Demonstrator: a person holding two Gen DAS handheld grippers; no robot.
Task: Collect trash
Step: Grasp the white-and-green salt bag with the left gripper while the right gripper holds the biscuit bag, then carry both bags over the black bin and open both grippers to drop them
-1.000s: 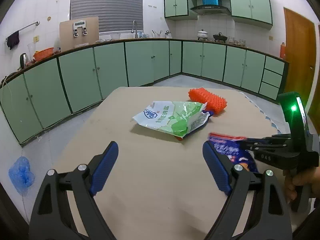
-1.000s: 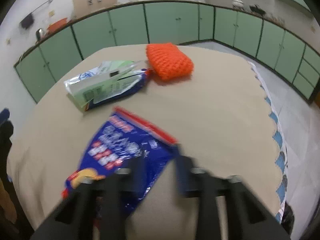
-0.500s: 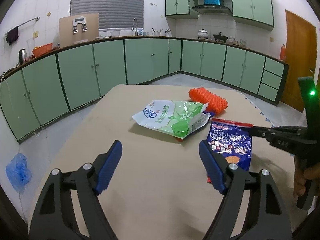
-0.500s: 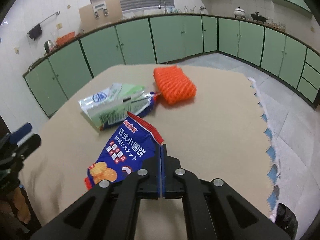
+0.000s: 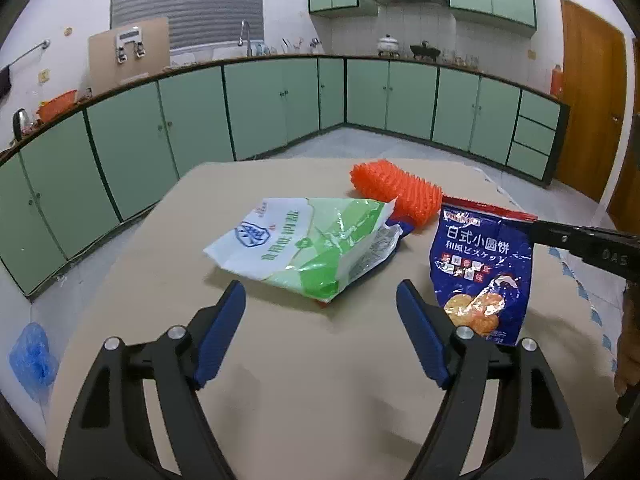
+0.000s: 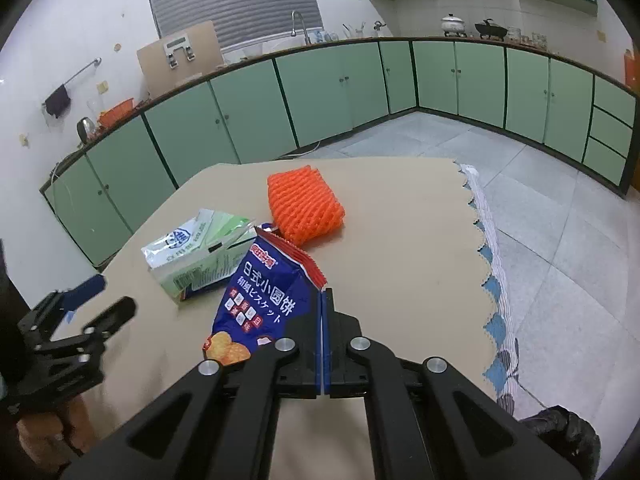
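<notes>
**Blue bag pinched and lifted; green bag waiting**

In the left wrist view, the left gripper [image 5: 320,328] was seen with its jaws apart and nothing between them, aimed at the near corner of the green bag [image 5: 308,248], which lay flat on the table [image 5: 280,400]. The orange net [image 5: 396,196] lay just behind it, touching its far end. To the right, the blue bag [image 5: 482,264] hung from its top corner, pinched by the right gripper [image 5: 536,232]. For the pick to go well, the green bag would best be taken by its raised near edge, with one pad slid under the fold (a flat film is hard to catch from above).

In the right wrist view, the right gripper [image 6: 323,300] was seen clamped together on the blue bag [image 6: 260,300] at its red seal. The bag's lower end was near the green bag [image 6: 196,256]; whether they touched could not be told. The table's right edge [image 6: 476,240], with its scalloped cloth, was close by, and open floor lay beyond it. Bare tabletop was left in front of both grippers. No bin was seen in either view.
</notes>
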